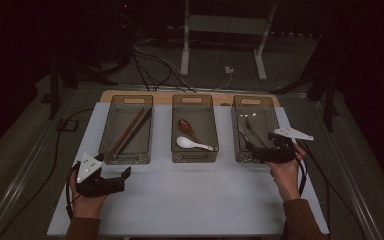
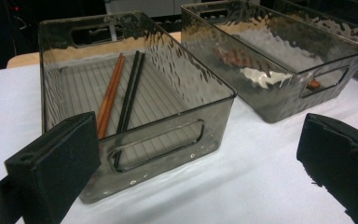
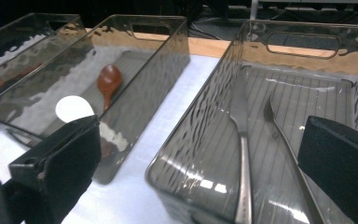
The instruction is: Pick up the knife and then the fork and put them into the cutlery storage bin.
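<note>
A white frame stands beyond the table, cables beside it.

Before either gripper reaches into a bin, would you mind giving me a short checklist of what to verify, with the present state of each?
1. Left gripper open and holding nothing: ok.
2. Right gripper open and holding nothing: ok; it sits at the right bin's near end.
3. Chopsticks lie flat in the left bin: ok.
4. Brown spoon and white spoon both in the middle bin: ok.
5. Two metal utensils in the right bin, what kind: cannot tell.
6. All three bins stand on the white mat: ok.
</note>
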Available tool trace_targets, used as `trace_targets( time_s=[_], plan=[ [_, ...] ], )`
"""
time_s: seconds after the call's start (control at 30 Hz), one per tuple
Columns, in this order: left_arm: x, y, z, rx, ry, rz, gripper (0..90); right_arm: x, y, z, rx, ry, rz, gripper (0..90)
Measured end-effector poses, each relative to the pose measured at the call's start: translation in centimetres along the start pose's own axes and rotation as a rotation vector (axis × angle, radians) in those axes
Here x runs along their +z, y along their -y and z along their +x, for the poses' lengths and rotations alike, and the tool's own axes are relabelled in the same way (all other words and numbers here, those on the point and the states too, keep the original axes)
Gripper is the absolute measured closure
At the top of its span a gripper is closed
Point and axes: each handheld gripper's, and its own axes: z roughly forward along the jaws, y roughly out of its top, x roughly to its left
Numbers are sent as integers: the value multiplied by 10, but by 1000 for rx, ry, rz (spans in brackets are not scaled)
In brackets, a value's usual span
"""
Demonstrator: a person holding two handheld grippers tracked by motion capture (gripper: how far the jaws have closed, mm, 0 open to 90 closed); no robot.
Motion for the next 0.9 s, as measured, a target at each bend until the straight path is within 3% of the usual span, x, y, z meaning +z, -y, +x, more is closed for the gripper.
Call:
trace_targets(
  time_s=[0.27, 0.4, 0.53, 0.9],
  plan=[
    [-1, -4, 0, 3, 0, -11, 5, -17, 26, 15, -70, -34, -63, 0],
    [-2, -6, 1, 3, -4, -24, 5, -23, 38, 19, -72, -51, -94, 0],
    [-4, -7, 2, 5, -8, -34, 5, -27, 49, 24, -99, -71, -95, 0],
    [-7, -9, 4, 7, -11, -69, 5, -44, 63, 22, -93, -78, -132, 0]
  ],
)
